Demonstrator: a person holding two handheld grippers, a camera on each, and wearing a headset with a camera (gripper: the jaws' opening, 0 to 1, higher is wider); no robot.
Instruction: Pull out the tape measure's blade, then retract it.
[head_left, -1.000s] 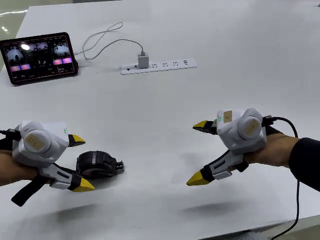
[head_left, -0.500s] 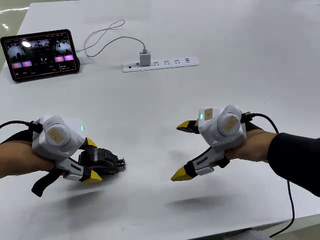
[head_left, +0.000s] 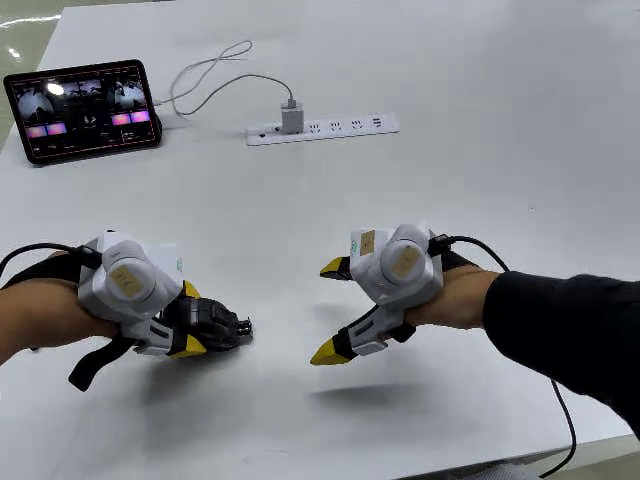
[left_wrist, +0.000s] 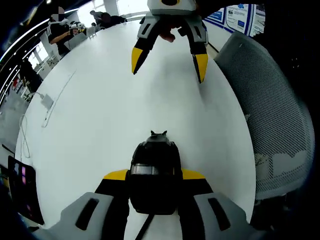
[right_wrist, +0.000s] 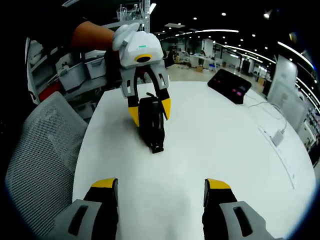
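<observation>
head view — the left gripper (head_left: 190, 320) is seen pinched on the black tape measure (head_left: 215, 325), hook end poking past the jaws; the right gripper (head_left: 328, 311) is held spread near the tape measure — apart from it, above the white table (head_left: 450, 150).

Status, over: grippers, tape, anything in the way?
Left gripper shut on tape measure. Right gripper open, facing it. Blade not out. Nothing in the way.

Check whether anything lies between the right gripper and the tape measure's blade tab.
Nothing visible does. Bare white tabletop separates the open right gripper from the black, round-bodied tape measure, which is held in the left gripper.
</observation>
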